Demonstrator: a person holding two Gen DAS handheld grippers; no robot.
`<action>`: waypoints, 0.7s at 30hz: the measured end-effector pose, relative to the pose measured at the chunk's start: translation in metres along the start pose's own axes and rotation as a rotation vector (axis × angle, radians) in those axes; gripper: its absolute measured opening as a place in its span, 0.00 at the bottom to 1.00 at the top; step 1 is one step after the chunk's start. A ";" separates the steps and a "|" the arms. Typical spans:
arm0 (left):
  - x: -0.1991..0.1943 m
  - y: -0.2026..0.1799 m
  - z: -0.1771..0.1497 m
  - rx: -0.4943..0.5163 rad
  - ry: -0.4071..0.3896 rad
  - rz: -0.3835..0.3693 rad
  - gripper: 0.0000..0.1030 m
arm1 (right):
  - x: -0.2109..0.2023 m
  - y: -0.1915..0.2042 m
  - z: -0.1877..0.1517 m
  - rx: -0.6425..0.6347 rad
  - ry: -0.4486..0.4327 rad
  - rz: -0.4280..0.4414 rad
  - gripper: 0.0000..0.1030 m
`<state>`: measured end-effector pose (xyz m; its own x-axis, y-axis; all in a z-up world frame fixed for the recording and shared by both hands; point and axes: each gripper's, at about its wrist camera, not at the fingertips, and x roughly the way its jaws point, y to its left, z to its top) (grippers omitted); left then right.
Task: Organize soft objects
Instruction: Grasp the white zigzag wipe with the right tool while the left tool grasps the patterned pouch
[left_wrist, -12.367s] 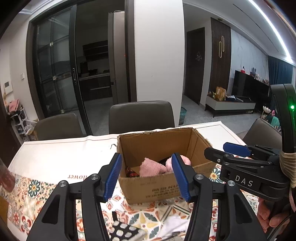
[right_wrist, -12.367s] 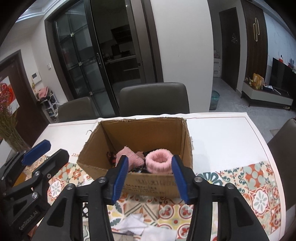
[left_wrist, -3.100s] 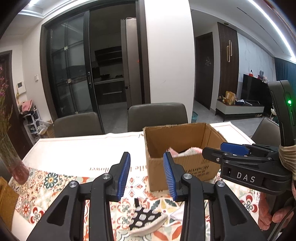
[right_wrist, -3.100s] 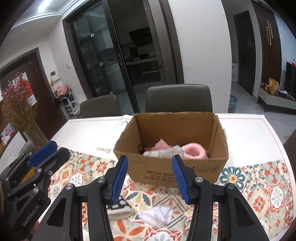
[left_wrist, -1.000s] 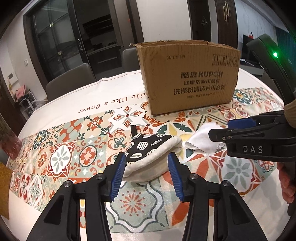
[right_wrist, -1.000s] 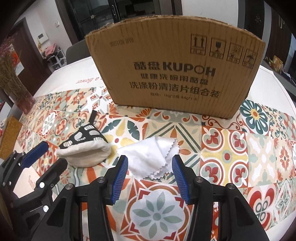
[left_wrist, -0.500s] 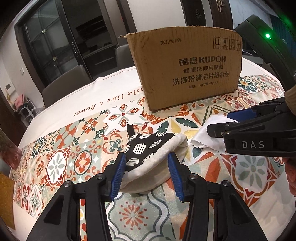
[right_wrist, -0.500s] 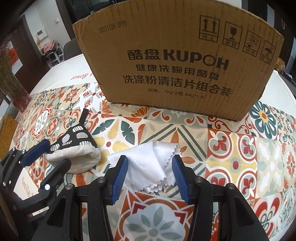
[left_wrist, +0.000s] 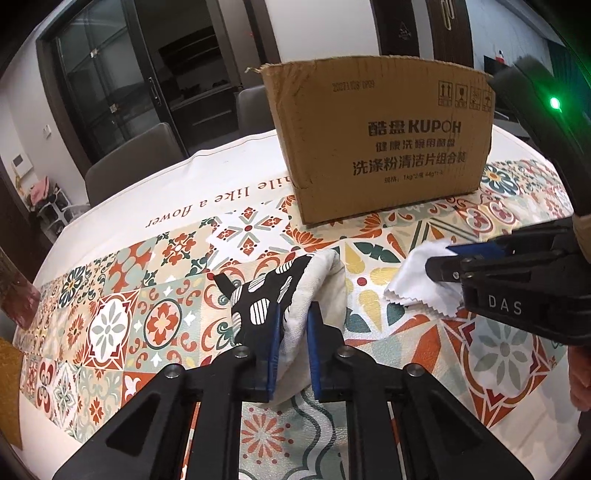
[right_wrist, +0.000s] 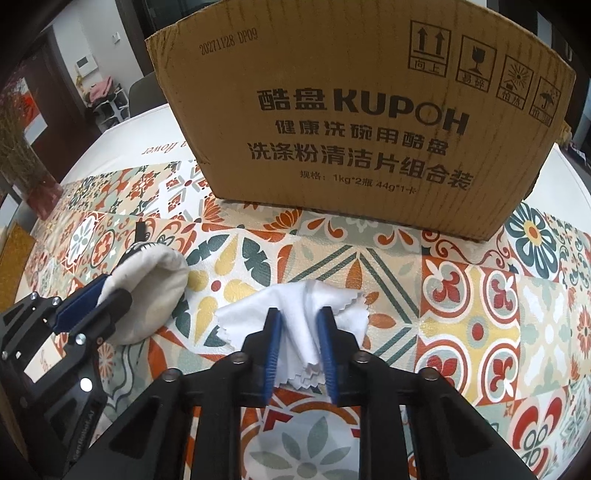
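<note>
My left gripper (left_wrist: 293, 325) is shut on a padded mitt (left_wrist: 295, 291), cream with a black-and-white spotted side, on the patterned tablecloth. The mitt also shows in the right wrist view (right_wrist: 155, 288), pinched by the left gripper (right_wrist: 92, 299). My right gripper (right_wrist: 299, 332) is shut on a white cloth (right_wrist: 306, 306) with zigzag edges, bunched between the blue pads. In the left wrist view the cloth (left_wrist: 421, 284) sits under the right gripper (left_wrist: 443, 262). The cardboard box (left_wrist: 380, 147) stands just behind both; its inside is hidden.
The box (right_wrist: 354, 110) fills the far side of the right wrist view. A vase with dried flowers (right_wrist: 33, 166) stands at the table's left edge. Chairs (left_wrist: 136, 162) stand behind the table (left_wrist: 221, 177).
Both grippers have closed: the left onto the mitt, the right onto the white cloth. Both moved slightly forward and lower toward the table.
</note>
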<state>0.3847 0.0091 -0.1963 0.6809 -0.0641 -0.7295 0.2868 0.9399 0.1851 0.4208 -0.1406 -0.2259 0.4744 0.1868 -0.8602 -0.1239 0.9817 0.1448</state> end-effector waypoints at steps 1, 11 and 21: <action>-0.001 0.001 0.001 -0.012 -0.001 -0.006 0.13 | 0.000 0.000 0.000 0.004 0.001 0.004 0.15; -0.021 0.011 0.010 -0.132 -0.016 -0.066 0.11 | -0.033 0.000 0.003 0.018 -0.064 0.036 0.12; -0.035 0.008 0.007 -0.137 -0.041 -0.027 0.11 | -0.030 -0.001 0.000 0.018 -0.036 0.051 0.61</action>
<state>0.3679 0.0167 -0.1652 0.7019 -0.1007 -0.7051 0.2123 0.9745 0.0722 0.4067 -0.1474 -0.1998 0.4991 0.2371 -0.8335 -0.1334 0.9714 0.1965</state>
